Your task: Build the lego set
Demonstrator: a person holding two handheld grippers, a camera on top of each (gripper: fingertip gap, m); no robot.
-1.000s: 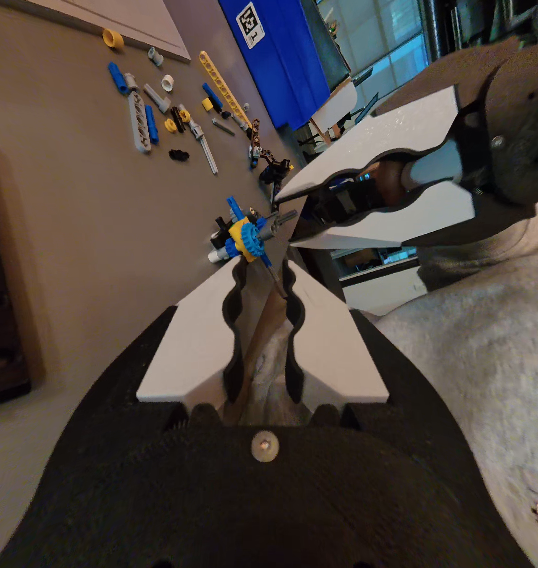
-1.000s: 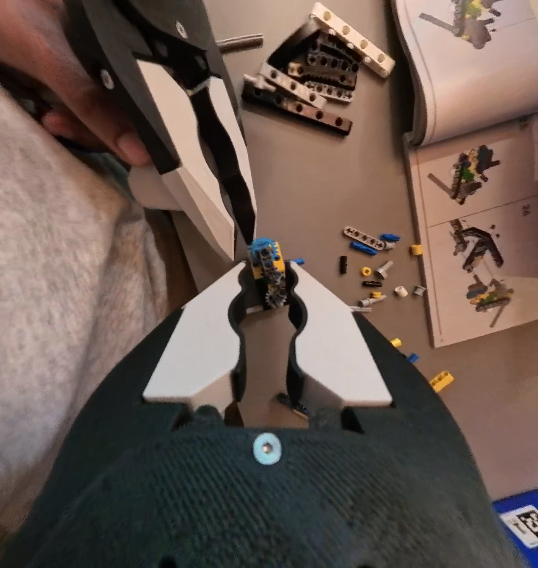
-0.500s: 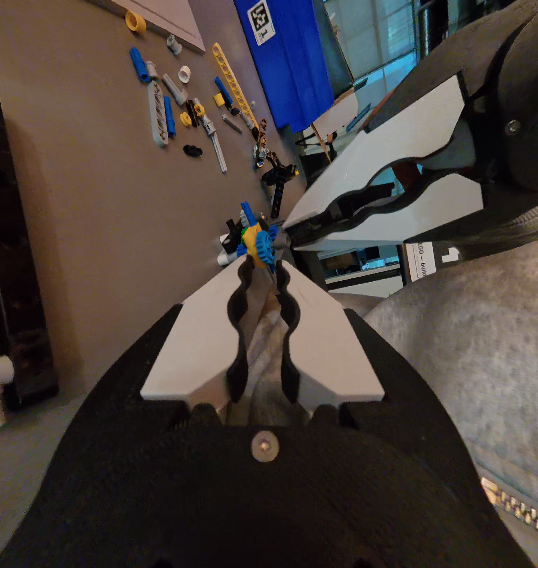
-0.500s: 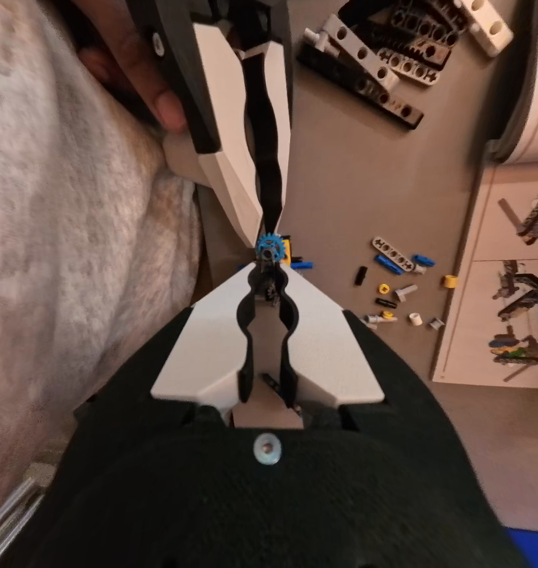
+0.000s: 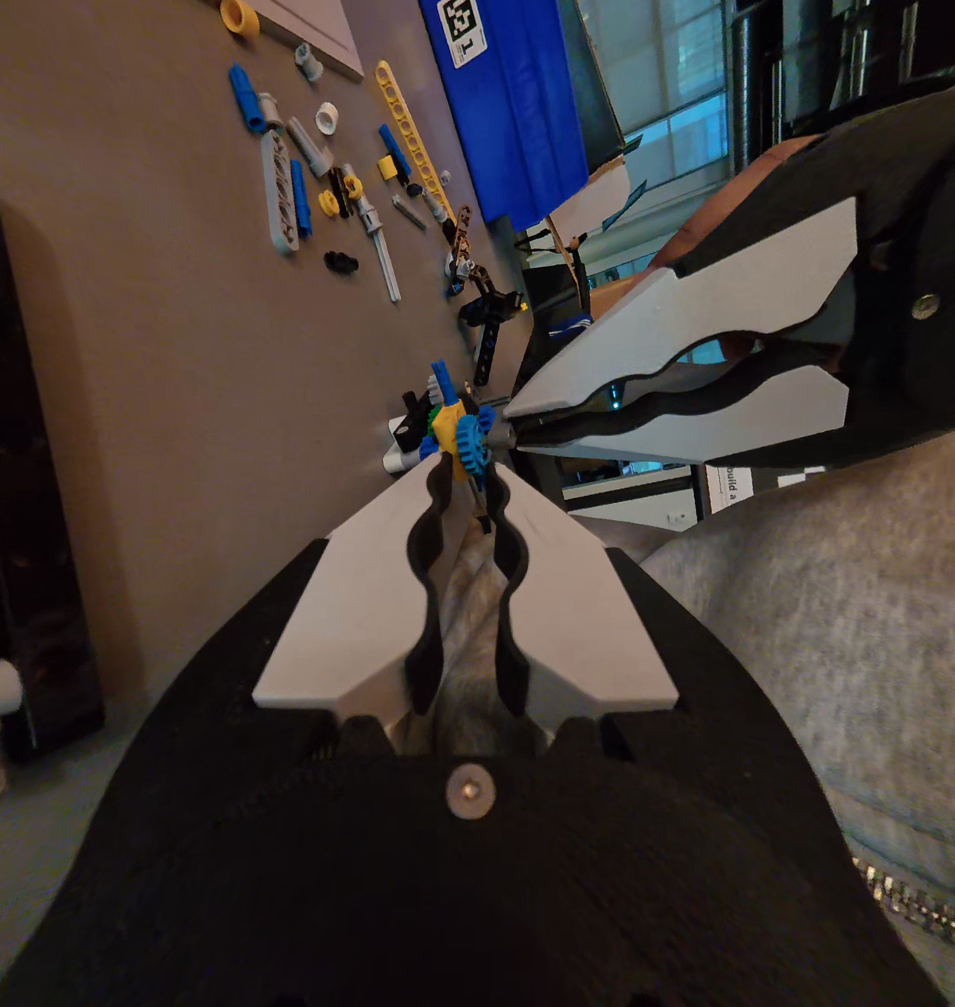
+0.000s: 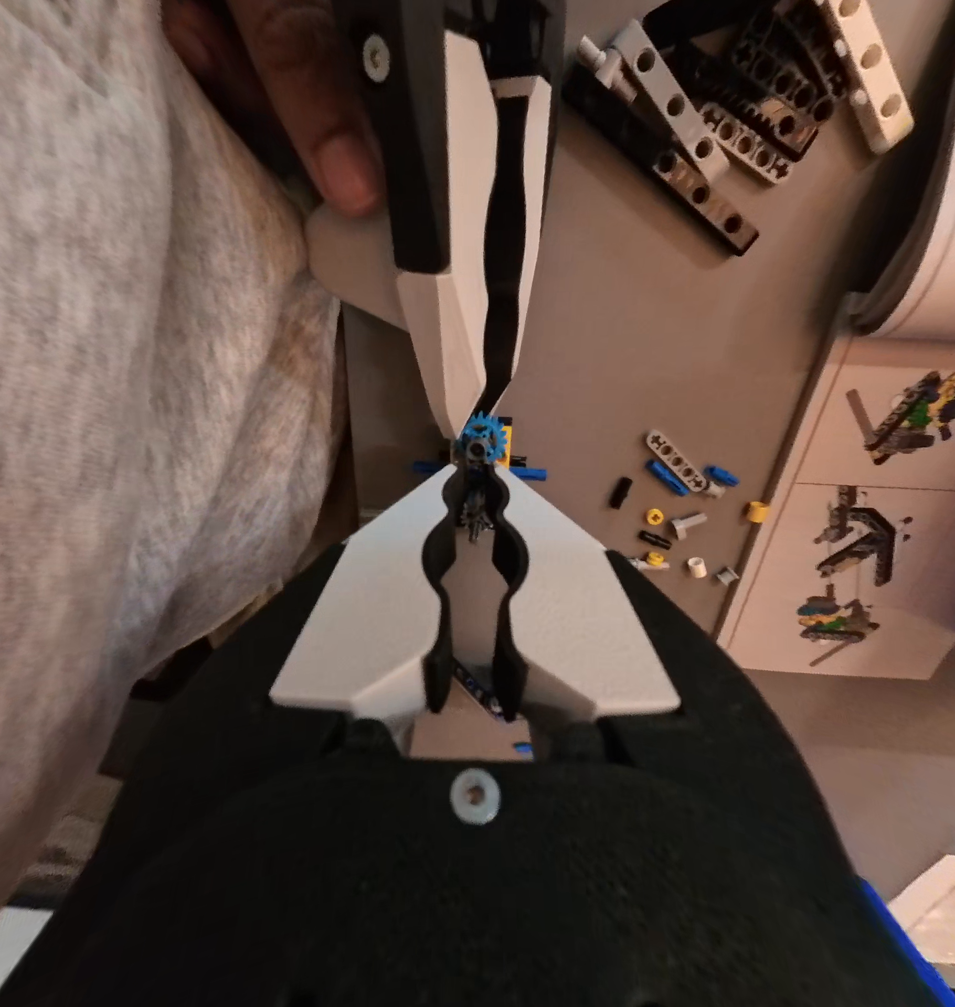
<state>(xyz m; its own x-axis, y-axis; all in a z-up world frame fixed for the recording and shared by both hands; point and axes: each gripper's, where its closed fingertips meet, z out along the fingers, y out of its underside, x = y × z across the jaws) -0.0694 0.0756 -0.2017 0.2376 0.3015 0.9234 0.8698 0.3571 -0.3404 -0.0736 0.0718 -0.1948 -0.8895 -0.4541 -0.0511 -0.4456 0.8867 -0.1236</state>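
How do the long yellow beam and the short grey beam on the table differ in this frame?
The yellow beam is much longer and thinner, with many holes; the grey beam is short and wider, with few. The yellow beam lies mostly apart at the cluster's far side; the grey beam has blue pins right beside it. Both lie flat on the table, ungripped.
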